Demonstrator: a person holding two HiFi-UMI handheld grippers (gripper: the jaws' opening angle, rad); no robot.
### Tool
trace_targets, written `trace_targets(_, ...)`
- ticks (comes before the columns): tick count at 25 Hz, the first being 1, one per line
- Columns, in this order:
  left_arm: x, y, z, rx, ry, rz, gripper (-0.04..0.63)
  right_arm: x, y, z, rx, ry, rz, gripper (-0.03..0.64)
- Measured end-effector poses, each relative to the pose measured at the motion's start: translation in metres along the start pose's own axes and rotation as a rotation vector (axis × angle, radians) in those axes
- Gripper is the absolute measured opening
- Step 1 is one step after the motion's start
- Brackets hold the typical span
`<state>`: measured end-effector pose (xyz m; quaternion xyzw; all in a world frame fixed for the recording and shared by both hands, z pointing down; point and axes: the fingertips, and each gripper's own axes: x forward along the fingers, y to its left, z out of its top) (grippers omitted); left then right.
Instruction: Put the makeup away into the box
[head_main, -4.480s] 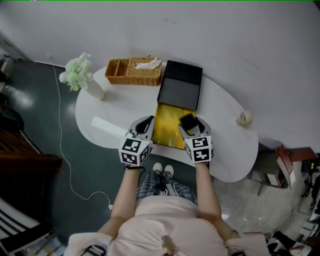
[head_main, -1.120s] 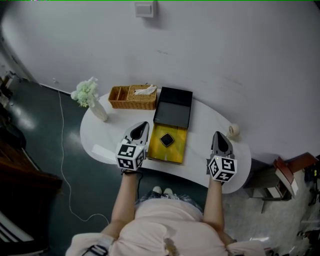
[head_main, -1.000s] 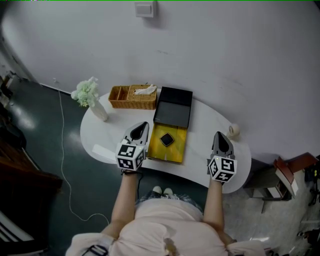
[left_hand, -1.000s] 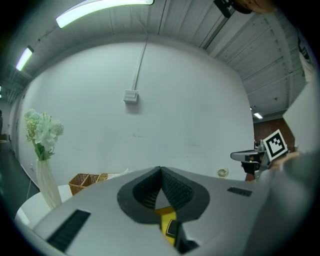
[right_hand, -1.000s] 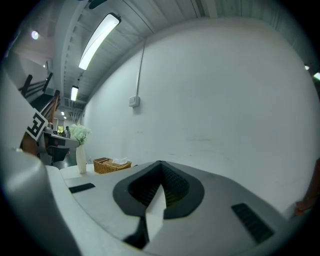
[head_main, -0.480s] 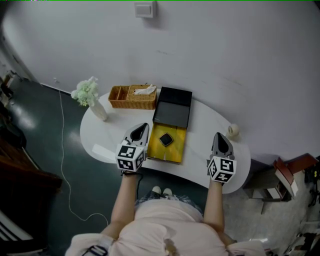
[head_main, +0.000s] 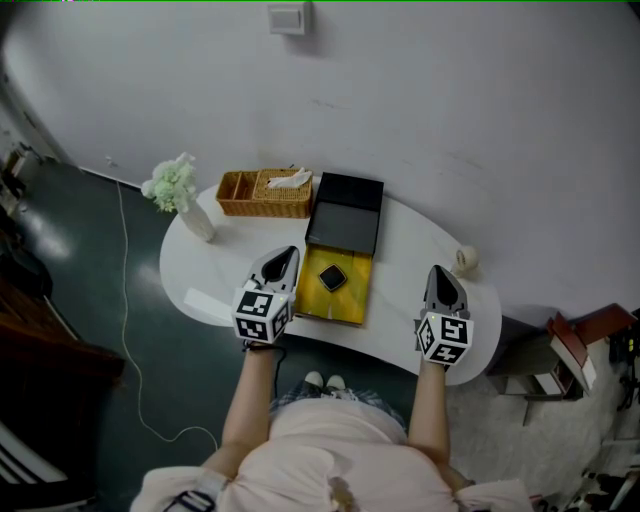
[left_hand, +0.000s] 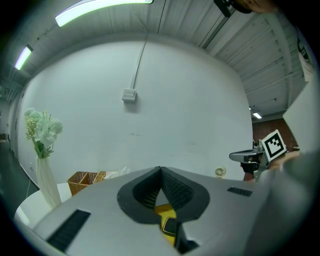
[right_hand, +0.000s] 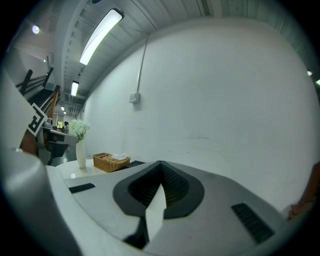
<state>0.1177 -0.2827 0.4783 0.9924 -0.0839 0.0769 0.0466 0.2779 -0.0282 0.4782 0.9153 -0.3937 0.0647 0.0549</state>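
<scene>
Left gripper: jaws closed tip to tip with nothing between them, level over the near edge of the table, just beside the left side of the box. Right gripper: jaws likewise pressed together and empty, over the right-hand part of the table, apart from the box. Makeup compact: small, black, square, set cornerwise on the yellow lining inside the box, touched by neither gripper. Box: open, yellow-lined tray towards the person. Lid: black, lying back on the far side of the tray. Table: white, rounded top, against a pale wall. Wicker basket: two compartments, white tissue in the larger, just left of the lid. Vase: white, holding pale flowers, at the table's left end. White strip: flat on the table's near left. Small round pale object: far right edge, kind not discernible.
</scene>
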Motion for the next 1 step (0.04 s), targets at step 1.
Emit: trace_targets(1,-0.0005,0.0004,-0.0003,0.0,0.001,0.0,0.026,-0.0003,0.0006,-0.0002,0.0,0.001,-0.001,0.013)
